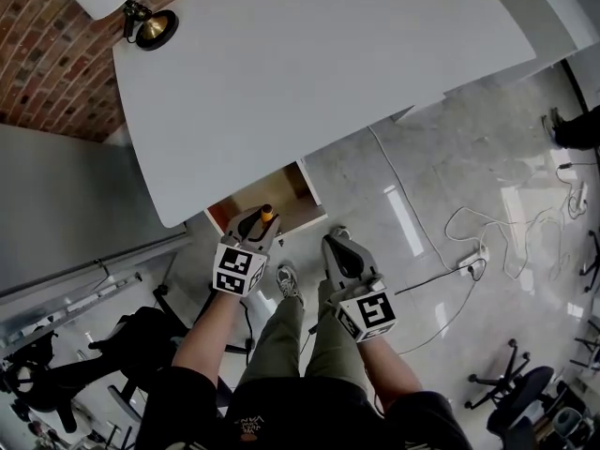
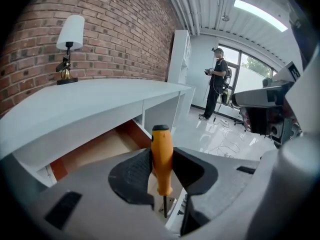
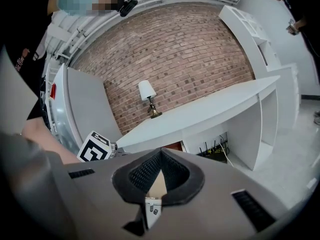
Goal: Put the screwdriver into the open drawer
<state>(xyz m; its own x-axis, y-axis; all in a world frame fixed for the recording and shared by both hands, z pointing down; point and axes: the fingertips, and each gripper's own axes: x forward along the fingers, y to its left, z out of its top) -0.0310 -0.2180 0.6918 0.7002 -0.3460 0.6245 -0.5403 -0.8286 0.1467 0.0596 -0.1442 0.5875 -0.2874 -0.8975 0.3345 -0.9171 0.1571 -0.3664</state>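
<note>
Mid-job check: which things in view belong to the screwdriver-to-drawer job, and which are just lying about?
Job: orange-handled screwdriver, clamped in the left gripper; open brown wooden drawer under the white desk.
Lying about: white-shaded brass lamp; loose white cables; black office chair; right gripper, shut on nothing.
</note>
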